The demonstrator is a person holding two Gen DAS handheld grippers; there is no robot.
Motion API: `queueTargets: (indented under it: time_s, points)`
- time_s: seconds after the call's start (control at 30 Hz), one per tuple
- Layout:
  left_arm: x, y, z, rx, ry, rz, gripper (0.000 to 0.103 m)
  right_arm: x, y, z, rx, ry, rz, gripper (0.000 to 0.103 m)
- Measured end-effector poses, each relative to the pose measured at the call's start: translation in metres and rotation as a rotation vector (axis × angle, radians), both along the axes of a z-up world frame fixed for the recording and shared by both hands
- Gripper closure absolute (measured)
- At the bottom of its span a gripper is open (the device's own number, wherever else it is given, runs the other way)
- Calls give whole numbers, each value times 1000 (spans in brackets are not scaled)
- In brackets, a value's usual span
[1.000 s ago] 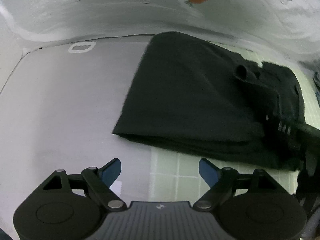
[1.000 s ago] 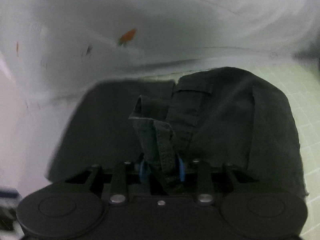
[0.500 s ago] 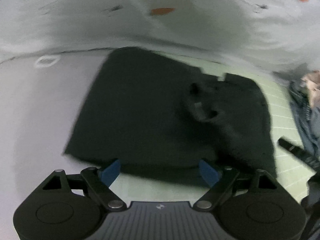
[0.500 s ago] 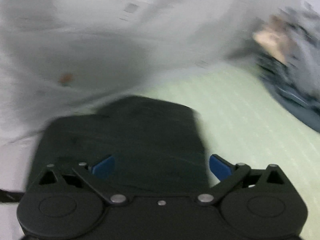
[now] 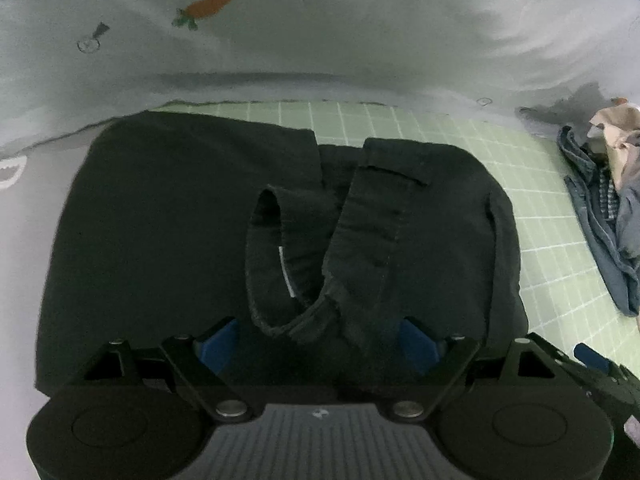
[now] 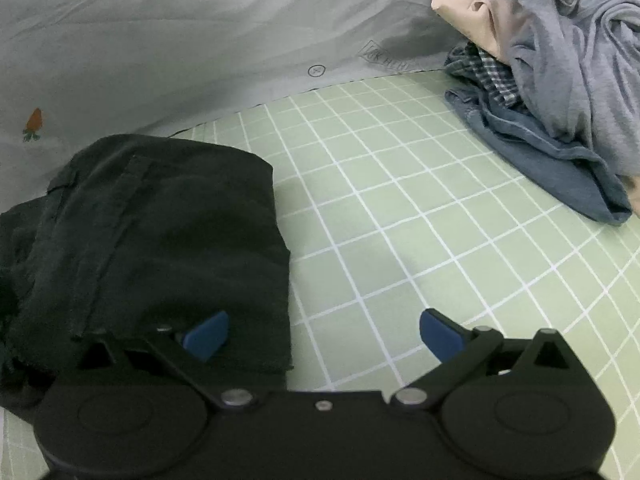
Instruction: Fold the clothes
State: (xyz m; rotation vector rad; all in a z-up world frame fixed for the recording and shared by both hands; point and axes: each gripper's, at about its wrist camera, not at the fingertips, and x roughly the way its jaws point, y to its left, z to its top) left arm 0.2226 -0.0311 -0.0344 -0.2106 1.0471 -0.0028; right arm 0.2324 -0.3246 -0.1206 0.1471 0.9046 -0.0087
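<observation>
Jaws: both pairs stand apart; the left gripper (image 5: pixel 318 342) has a raised loop of waistband between its blue fingertips (image 5: pixel 216 344) without clamping it; the right gripper (image 6: pixel 322 336) has nothing between its fingers, its left pad over the garment's edge.
Task thing: one black garment (image 5: pixel 160 232), folded into a thick rectangle, lies flat on the mat's left part, partly over the grey surface (image 5: pixel 28 220) beside it.
Surface: a pale green mat (image 6: pixel 400 220) with a white grid.
Room: a white sheet (image 6: pixel 200 40) rises behind, wrinkled, printed with small carrots and circled crosses.
Materials: matte dark cloth with stitched seams and a pocket flap.
Other clothes: one heap (image 6: pixel 560 80) at the mat's far right; grey, beige, checked and blue denim pieces show.
</observation>
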Motion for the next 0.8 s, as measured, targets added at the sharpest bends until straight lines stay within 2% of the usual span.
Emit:
queueTargets:
  time_s: [0.07,0.13,0.17,0.23,0.3,0.43,0.53,0.6,0.7,0.8]
  points:
    - [4,-2,-1,-9,-2,-2,29,1,-1,-3,0,-2,3,0]
    - [9,-5,-3,-18,-4,-4,50,0,-1,-4,-4,-6,1,0]
    - [11,-6,-4,-23,-5,-6,56,-1,-1,-4,-8,-7,-1,0]
    - [16,-8,-5,-32,-7,-8,77,-2,0,-4,-24,-6,-6,0]
    - [20,-11,-6,-40,-10,-10,83,-4,2,-2,-42,-4,-11,0]
    - [10,-16,16,-36,-105,-57,87,-8,7,2,-65,-3,-27,0]
    - [3,-9,37,-114,-157,-49,89,-12,16,8,-102,-13,-36,0]
    - [-4,-5,58,-137,-221,-62,89,-18,24,13,-113,-31,-39,0]
    - [-14,-1,90,-85,-337,-91,89,-26,36,23,-125,-63,-37,0]
    - [-26,24,117,-66,-431,-63,89,-33,51,31,-144,-88,-20,0]
